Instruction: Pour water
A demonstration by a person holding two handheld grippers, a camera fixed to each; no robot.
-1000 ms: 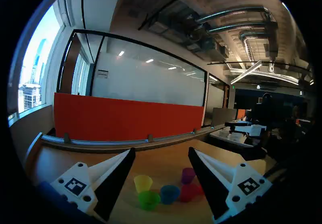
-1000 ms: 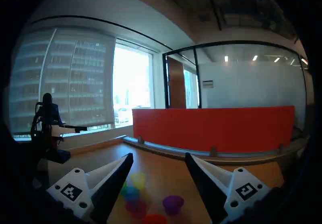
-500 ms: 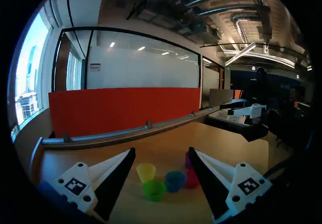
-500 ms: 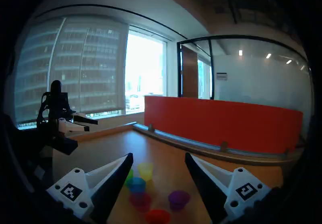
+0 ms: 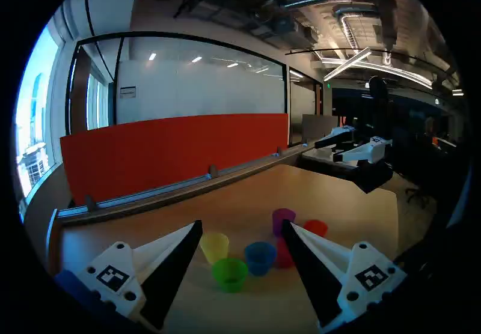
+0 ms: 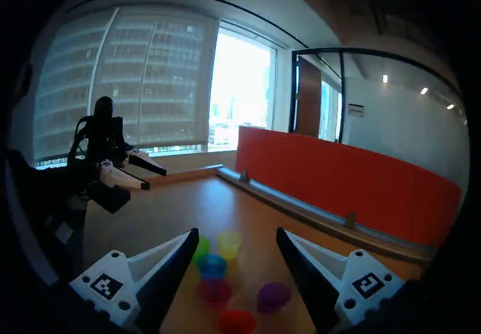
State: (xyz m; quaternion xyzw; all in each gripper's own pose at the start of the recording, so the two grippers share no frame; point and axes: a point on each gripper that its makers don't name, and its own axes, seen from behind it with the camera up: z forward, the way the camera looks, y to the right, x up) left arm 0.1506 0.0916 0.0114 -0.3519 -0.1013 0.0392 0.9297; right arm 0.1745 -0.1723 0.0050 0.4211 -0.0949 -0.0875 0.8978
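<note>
Left gripper view: the left tongs (image 5: 241, 224) are spread and hold nothing. Dead ahead, at their twelve o'clock, six small cups stand upright in a cluster on the wooden bench (image 5: 343, 205): a yellow cup (image 5: 214, 247), green cup (image 5: 229, 274), blue cup (image 5: 260, 257), purple cup (image 5: 283, 218), pink cup (image 5: 281, 257) and red cup (image 5: 315, 227). The right tongs (image 5: 325, 152) hover at three o'clock, well apart.

Right gripper view: the right tongs (image 6: 236, 232), also spread and holding nothing, face the same six cups at twelve o'clock. The red cup (image 6: 236, 322) sits closest, so this hand seems nearer. The left tongs (image 6: 157, 180) sit at nine o'clock. Which cup holds water cannot be told.
</note>
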